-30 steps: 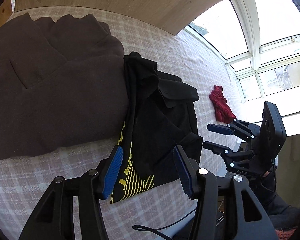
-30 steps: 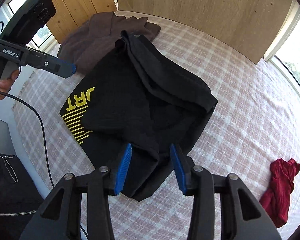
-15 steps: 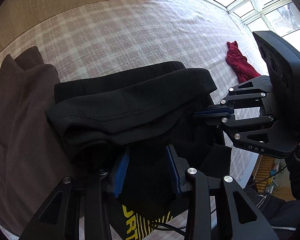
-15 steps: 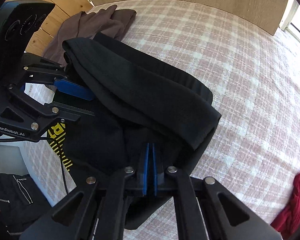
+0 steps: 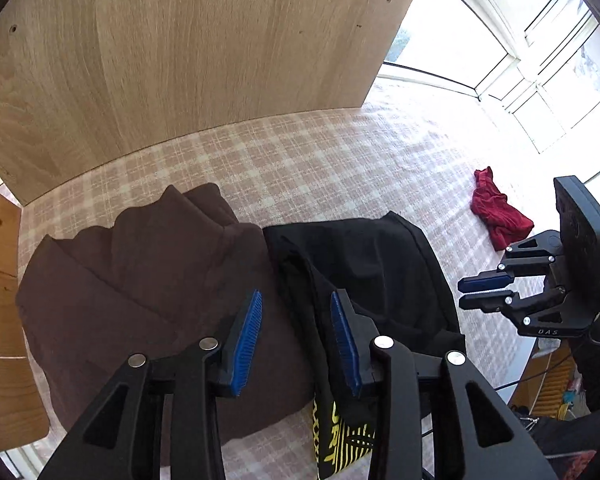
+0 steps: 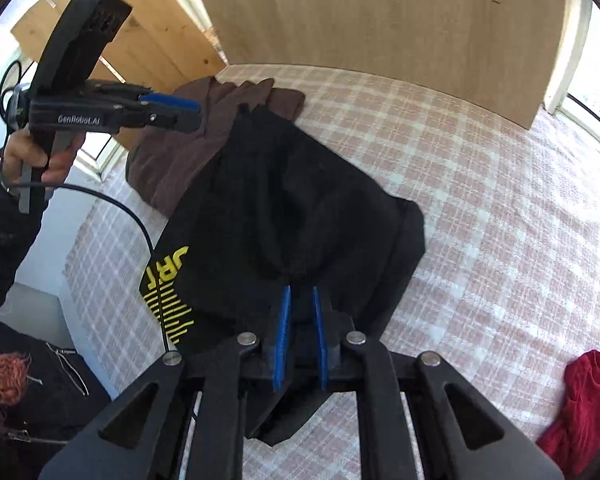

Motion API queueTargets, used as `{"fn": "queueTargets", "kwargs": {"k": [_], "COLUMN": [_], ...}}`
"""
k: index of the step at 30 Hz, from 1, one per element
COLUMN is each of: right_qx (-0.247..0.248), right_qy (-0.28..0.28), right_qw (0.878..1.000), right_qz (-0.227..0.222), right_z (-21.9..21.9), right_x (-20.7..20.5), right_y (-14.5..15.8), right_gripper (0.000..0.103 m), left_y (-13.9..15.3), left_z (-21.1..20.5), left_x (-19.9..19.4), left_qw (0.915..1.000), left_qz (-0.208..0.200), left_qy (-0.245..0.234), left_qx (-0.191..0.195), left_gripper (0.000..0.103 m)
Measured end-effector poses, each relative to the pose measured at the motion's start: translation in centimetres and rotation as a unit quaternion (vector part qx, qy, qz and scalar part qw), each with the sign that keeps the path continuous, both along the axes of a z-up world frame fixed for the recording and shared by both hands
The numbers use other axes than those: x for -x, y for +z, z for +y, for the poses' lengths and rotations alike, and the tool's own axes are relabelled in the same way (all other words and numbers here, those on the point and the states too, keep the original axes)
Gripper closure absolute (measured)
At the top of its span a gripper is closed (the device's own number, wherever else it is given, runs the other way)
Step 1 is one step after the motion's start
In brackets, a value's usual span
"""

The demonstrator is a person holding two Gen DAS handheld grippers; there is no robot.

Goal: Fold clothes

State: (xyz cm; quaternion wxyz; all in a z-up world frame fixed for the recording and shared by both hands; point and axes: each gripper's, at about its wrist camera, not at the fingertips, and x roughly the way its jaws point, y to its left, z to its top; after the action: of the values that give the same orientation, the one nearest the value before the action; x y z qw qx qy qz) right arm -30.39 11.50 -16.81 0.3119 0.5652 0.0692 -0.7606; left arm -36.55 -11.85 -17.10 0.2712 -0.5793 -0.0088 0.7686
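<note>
A black garment with yellow print [image 6: 284, 208] lies bunched on the checked cloth surface [image 6: 480, 184]; it also shows in the left wrist view [image 5: 372, 272]. My right gripper [image 6: 300, 300] has its jaws slightly apart with a fold of the black fabric between the pads; from the left wrist view [image 5: 484, 292] it looks lifted and empty. My left gripper [image 5: 296, 332] is open and empty, raised above the seam between the black garment and a brown garment [image 5: 140, 280].
The brown garment [image 6: 204, 128] lies folded at the left against the black one. A crumpled red cloth [image 5: 496, 212] lies far right. A wooden panel [image 5: 180, 48] stands behind the surface. Windows are at the right.
My left gripper has pulled back and up from the black garment and opened wider. My right gripper's pads have parted slightly; the garment now lies flatter.
</note>
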Motion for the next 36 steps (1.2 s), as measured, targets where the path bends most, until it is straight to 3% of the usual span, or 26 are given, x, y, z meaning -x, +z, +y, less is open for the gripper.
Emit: {"fn": "queueTargets", "kwargs": {"k": [1, 2, 5, 11, 14, 19, 20, 21, 22, 23, 29, 32, 34, 36], "right_qx": [-0.014, -0.032, -0.072, -0.093, -0.115, -0.168, -0.172, -0.169, -0.166, -0.159, -0.113, -0.070, -0.031, 0.030], "right_qy": [0.026, 0.051, 0.107, 0.156, 0.186, 0.238, 0.235, 0.224, 0.213, 0.198, 0.093, 0.019, -0.040, -0.134], "right_qw": [1.000, 0.998, 0.991, 0.982, 0.975, 0.956, 0.956, 0.960, 0.963, 0.967, 0.989, 0.997, 0.998, 0.989], "right_qz": [0.003, 0.009, 0.039, 0.052, 0.046, 0.046, 0.037, 0.022, 0.007, -0.005, 0.001, -0.017, -0.034, -0.061], "right_z": [-1.2, -2.4, -4.7, -7.4, -8.7, -11.0, -11.1, -10.8, -10.6, -10.3, -6.5, -3.1, -0.2, 4.1], "right_x": [-1.3, -2.4, -4.4, -3.6, -3.3, -3.8, -3.6, -3.1, -2.7, -2.2, -0.4, 1.2, 2.3, 3.7], "right_y": [-0.4, -0.8, -1.6, -1.9, -2.4, -4.2, -4.6, -4.9, -5.3, -5.4, -3.1, -2.4, -2.3, -2.9], "right_gripper": [0.067, 0.064, 0.064, 0.064, 0.064, 0.064, 0.065, 0.068, 0.092, 0.100, 0.100, 0.100, 0.100, 0.100], "left_y": [-0.4, -0.8, -2.8, -7.1, -8.0, -8.2, -8.1, -7.9, -7.8, -7.7, -7.6, -7.5, -7.4, -7.3], "left_z": [-0.4, -0.7, -1.3, -0.7, 0.6, 1.6, 1.8, 2.0, 2.2, 2.4, 3.2, 3.3, 3.3, 3.3], "left_x": [-1.1, -2.2, -5.6, -10.5, -11.4, -11.1, -11.1, -11.2, -11.2, -11.3, -12.0, -12.2, -12.2, -12.2], "left_qw": [0.9999, 0.9996, 0.9972, 0.9863, 0.9854, 0.9886, 0.9895, 0.9902, 0.9909, 0.9914, 0.9926, 0.9927, 0.9927, 0.9927], "left_qz": [-0.012, -0.025, -0.071, -0.152, -0.157, -0.142, -0.136, -0.130, -0.124, -0.118, -0.098, -0.095, -0.096, -0.097], "left_qy": [-0.002, -0.004, -0.008, -0.022, -0.036, -0.045, -0.047, -0.050, -0.052, -0.055, -0.061, -0.062, -0.062, -0.059], "left_qx": [-0.005, -0.010, -0.023, -0.059, -0.056, -0.023, -0.014, -0.006, 0.003, 0.012, 0.038, 0.041, 0.040, 0.038], "left_gripper": [0.068, 0.068, 0.068, 0.068, 0.068, 0.068, 0.068, 0.068, 0.068, 0.068, 0.070, 0.070, 0.070, 0.070]}}
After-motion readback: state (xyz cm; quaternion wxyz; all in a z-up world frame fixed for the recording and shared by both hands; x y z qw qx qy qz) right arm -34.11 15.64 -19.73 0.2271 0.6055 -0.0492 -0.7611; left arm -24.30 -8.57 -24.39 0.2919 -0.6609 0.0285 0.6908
